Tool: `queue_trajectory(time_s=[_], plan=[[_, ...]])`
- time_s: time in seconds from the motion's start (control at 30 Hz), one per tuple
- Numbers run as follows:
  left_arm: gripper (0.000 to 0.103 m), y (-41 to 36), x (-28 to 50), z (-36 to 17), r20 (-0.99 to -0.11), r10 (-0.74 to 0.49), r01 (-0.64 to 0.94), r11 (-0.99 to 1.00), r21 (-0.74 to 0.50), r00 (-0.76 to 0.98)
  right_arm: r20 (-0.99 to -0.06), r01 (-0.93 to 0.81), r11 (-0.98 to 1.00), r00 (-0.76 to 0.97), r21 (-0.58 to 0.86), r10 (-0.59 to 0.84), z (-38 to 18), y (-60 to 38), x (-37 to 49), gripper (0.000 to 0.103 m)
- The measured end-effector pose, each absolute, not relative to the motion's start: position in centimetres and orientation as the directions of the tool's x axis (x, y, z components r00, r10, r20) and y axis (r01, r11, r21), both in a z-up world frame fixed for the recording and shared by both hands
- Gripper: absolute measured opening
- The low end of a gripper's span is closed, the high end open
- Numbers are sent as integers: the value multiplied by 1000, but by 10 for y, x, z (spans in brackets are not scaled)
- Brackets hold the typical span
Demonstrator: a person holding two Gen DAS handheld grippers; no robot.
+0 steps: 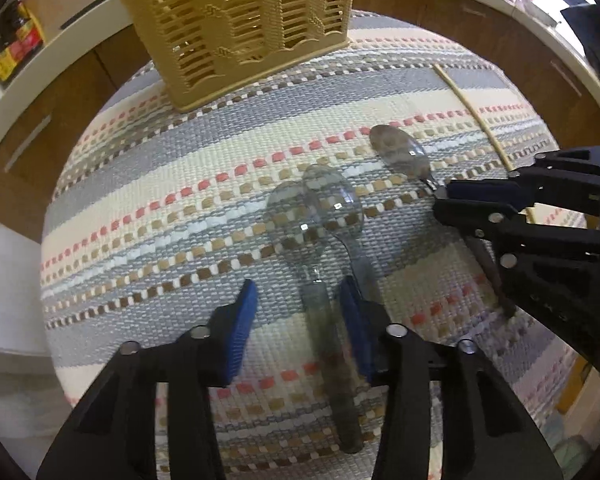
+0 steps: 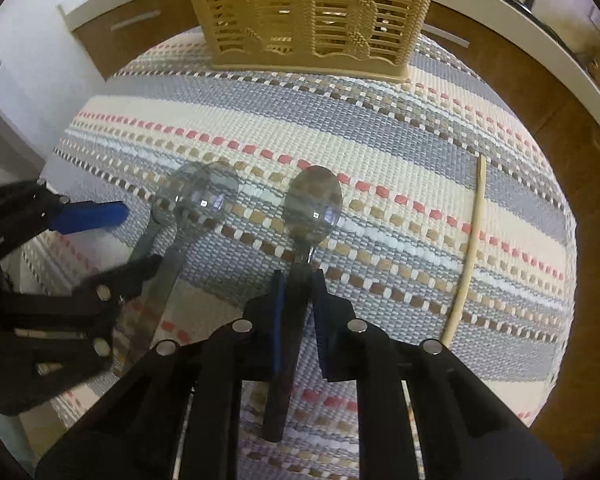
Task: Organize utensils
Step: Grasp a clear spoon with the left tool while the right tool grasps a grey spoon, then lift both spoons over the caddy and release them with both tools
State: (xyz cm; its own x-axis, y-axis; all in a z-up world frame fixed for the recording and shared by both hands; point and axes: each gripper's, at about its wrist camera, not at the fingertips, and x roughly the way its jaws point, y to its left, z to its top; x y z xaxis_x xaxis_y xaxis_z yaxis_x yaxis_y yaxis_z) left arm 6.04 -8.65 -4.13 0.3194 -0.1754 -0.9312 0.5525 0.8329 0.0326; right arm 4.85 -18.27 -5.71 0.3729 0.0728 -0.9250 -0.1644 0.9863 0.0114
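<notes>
Steel spoons lie on the striped woven mat (image 1: 148, 208) as we point both grippers steeply down at them. Our right gripper (image 2: 298, 300) has its jaws clamped on the handle of the single spoon (image 2: 312, 208), bowl toward the tan slotted caddy (image 2: 312, 12), long axis running from us to it. Our left gripper (image 1: 296, 312) straddles the near spoon (image 1: 300, 232) of an overlapping pair, jaws apart, pads not pressing. A pale chopstick (image 2: 470, 248) rests to the right.

Striped woven mat (image 1: 220, 152); brown cabinets (image 1: 28, 148) under white countertop (image 1: 4, 92) behind.
</notes>
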Motion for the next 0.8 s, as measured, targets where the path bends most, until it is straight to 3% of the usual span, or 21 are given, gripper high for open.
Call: queue_trajectory(time_s=[0.03, 0.07, 0.27, 0.43, 0.8], plan=[[26, -88, 61, -40, -930, -182, 556, 831, 29, 320, -924, -169, 986, 375, 10, 74, -57, -183, 47, 10], [12, -88, 61, -40, -928, -167, 549, 835, 48, 334, -923, -171, 985, 376, 12, 76, -56, -186, 45, 10], [10, -76, 62, -34, -896, -234, 494, 869, -19, 377, -883, -179, 980, 441, 91, 162, -31, -211, 31, 10], [10, -60, 57, 4, -816, -356, 480, 870, -111, 456, -811, -212, 968, 539, 134, 230, 13, -221, 22, 10], [10, -56, 58, 130, -520, -489, 509, 853, -116, 700, -580, -248, 957, 762, 151, 289, 119, -236, 28, 10]])
